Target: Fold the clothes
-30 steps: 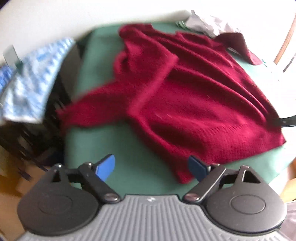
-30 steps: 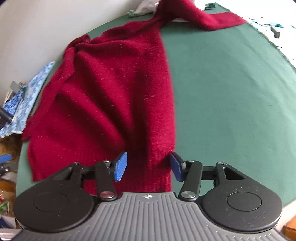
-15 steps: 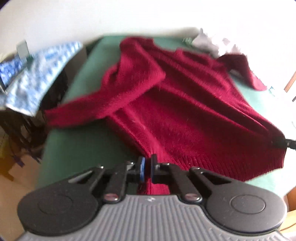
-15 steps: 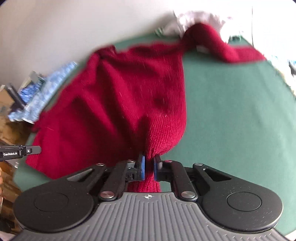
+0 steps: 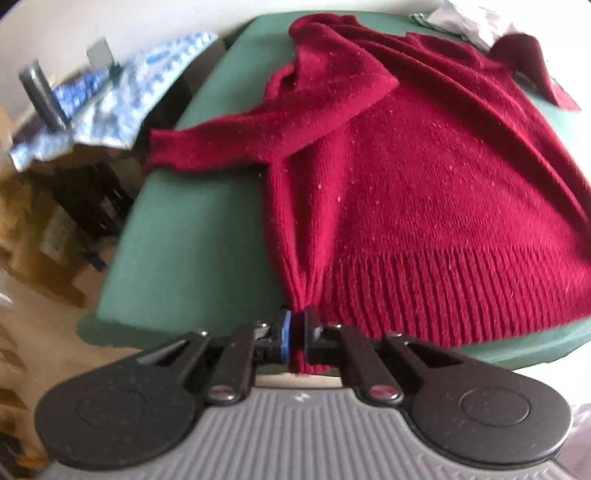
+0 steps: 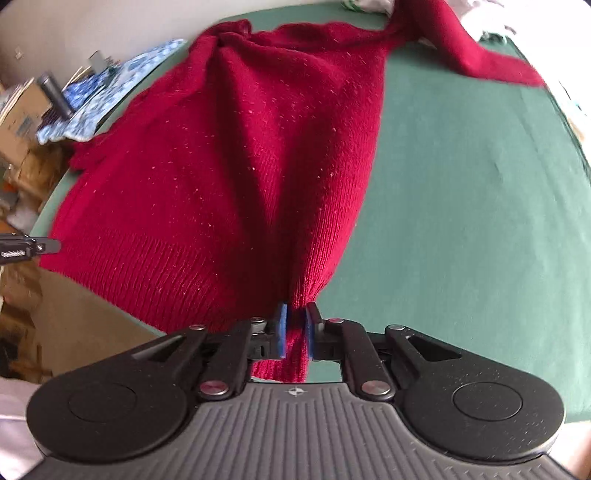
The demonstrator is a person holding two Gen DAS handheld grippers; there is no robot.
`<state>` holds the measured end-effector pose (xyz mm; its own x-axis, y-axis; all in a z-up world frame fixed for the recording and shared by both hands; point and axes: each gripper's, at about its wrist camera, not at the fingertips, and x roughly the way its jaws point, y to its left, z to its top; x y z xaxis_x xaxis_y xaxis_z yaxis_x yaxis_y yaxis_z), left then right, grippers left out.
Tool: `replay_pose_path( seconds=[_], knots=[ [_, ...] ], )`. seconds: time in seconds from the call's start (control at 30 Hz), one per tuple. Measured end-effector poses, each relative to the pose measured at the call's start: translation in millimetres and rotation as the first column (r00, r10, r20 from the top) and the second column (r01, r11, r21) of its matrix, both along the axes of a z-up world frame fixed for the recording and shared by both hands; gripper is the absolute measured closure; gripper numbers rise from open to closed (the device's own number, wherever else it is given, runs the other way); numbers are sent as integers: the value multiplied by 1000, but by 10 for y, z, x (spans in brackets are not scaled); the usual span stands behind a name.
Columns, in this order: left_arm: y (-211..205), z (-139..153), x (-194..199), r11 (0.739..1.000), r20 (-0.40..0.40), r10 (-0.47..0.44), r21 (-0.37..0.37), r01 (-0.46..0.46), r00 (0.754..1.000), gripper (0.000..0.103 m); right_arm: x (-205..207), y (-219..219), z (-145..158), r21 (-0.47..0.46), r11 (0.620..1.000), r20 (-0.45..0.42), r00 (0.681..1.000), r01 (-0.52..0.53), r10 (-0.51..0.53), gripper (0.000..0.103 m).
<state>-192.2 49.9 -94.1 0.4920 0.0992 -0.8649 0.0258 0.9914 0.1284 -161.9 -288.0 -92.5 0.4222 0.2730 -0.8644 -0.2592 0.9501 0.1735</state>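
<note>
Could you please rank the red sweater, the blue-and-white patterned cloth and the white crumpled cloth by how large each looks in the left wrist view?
1. red sweater, by far the largest.
2. blue-and-white patterned cloth.
3. white crumpled cloth, cut off by the frame, so unsure.

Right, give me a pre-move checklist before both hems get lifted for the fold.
1. Left gripper on the red sweater: ok; ribbed hem corner is bunched between the jaws, though they are opening slightly.
2. Right gripper on the other hem corner: ok; knit is pinched between the jaws, also opening slightly.
3. Near sleeve laid flat: not ok; its cuff reaches the green table edge.
4. Far sleeve tucked in: not ok; it trails out across the table.
5. Body smooth: not ok; deep creases run from both grips.
6. Blue patterned cloth clear of the sweater: ok; it lies off the table.
</note>
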Motion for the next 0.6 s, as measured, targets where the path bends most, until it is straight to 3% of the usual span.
replay_pose_path(
  seconds=[0.03, 0.07, 0.17, 0.23, 0.33, 0.43, 0.47, 0.6],
  knots=[
    [-3, 46, -27, 1000, 15, 0, 28, -1, 1000, 86, 5, -15, 77, -15, 1000, 33, 999, -6, 6, 86],
    [22, 99, -40, 998, 33, 1, 58, -3, 999, 83, 14, -24, 162, -35, 999, 82, 997, -1, 4, 83],
    [-37, 286, 4, 988, 95, -16, 153, 1, 995, 81, 80, -20, 340, -38, 999, 207, 978, -8, 16, 78],
    [-160, 404, 83, 985, 155, -64, 169, 37, 986, 72, 172, 48, 302, 6, 1000, 214, 976, -30, 28, 78],
    [-377, 506, 258, 977, 235, -151, 186, 108, 960, 48, 336, 223, 96, 14, 999, 168, 985, -41, 38, 79],
    [-664, 390, 586, 951, 246, -242, 253, 179, 939, 48, 434, 251, -78, -1, 1000, 105, 994, 25, -25, 79],
    [-731, 328, 712, 937, 243, -273, 286, 200, 931, 51, 466, 235, -115, 4, 998, 84, 995, 57, -57, 83],
    [-855, 118, 1265, 871, 226, -352, 434, 229, 908, 53, 466, 309, -114, 5, 994, 76, 991, 106, -106, 80]
  ],
)
